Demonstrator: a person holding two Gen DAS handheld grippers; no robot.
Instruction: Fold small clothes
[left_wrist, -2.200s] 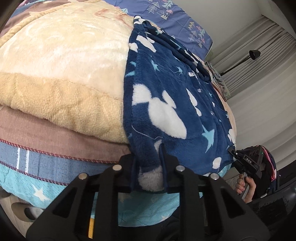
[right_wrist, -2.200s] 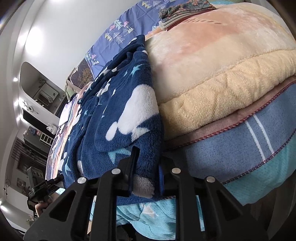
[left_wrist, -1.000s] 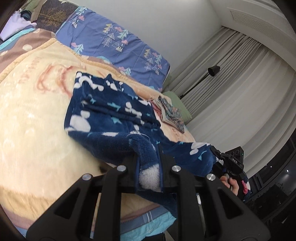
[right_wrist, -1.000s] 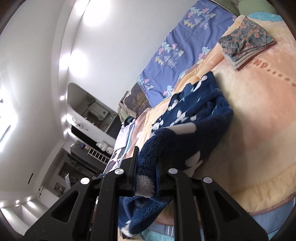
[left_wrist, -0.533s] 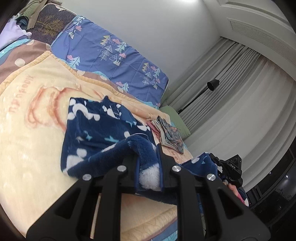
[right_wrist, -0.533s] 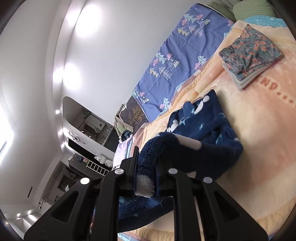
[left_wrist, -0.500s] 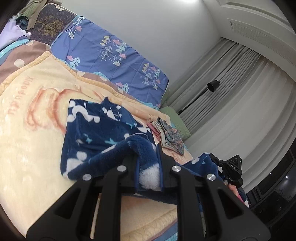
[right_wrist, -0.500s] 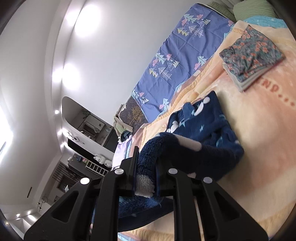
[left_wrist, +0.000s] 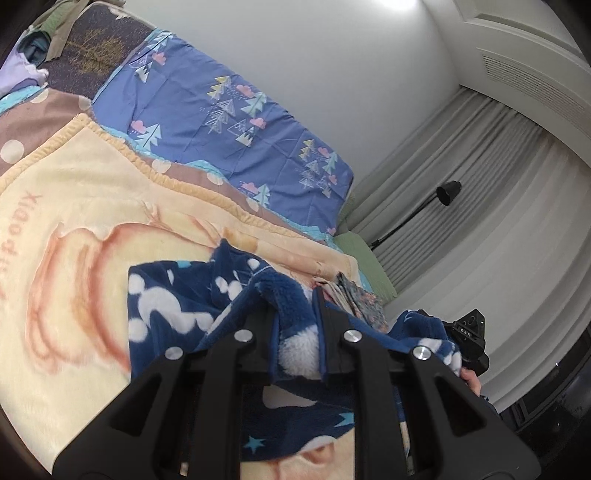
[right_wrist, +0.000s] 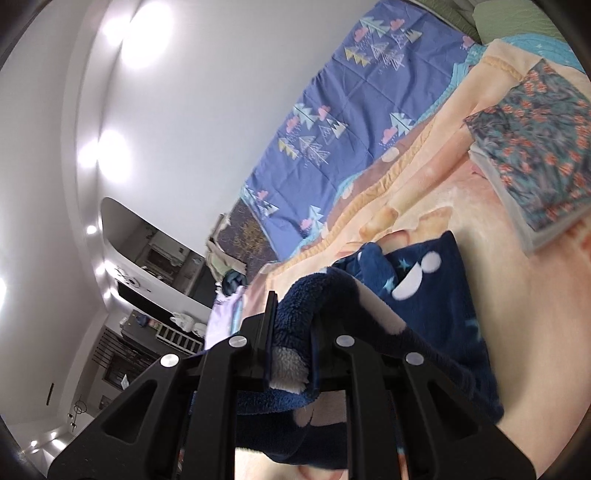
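The left gripper (left_wrist: 297, 332) is pinching a thick fold of the navy fleece (left_wrist: 173, 302), its jaws pressed against white and blue pile. Ahead and left of it, the rest of the fleece lies on the cream blanket (left_wrist: 66, 206). The right gripper (right_wrist: 290, 345) is likewise clamped on a bunched edge of the fleece (right_wrist: 436, 295), which runs ahead and right of it across the blanket (right_wrist: 480, 206).

Only the left view shows the other tool: the right gripper (left_wrist: 469, 338) at far right, with a bit of hand (left_wrist: 471, 380) below it and fleece draped between the two. It also shows the curtain (left_wrist: 480, 192) and a black lamp (left_wrist: 447, 192). The folded floral cloth (left_wrist: 362, 299) just peeks out beyond the left fingers.

The right view shows that floral cloth (right_wrist: 532, 147) plainly, flat on the blanket ahead and right, apart from the fleece. Both views show the blue pillow (right_wrist: 354, 122).
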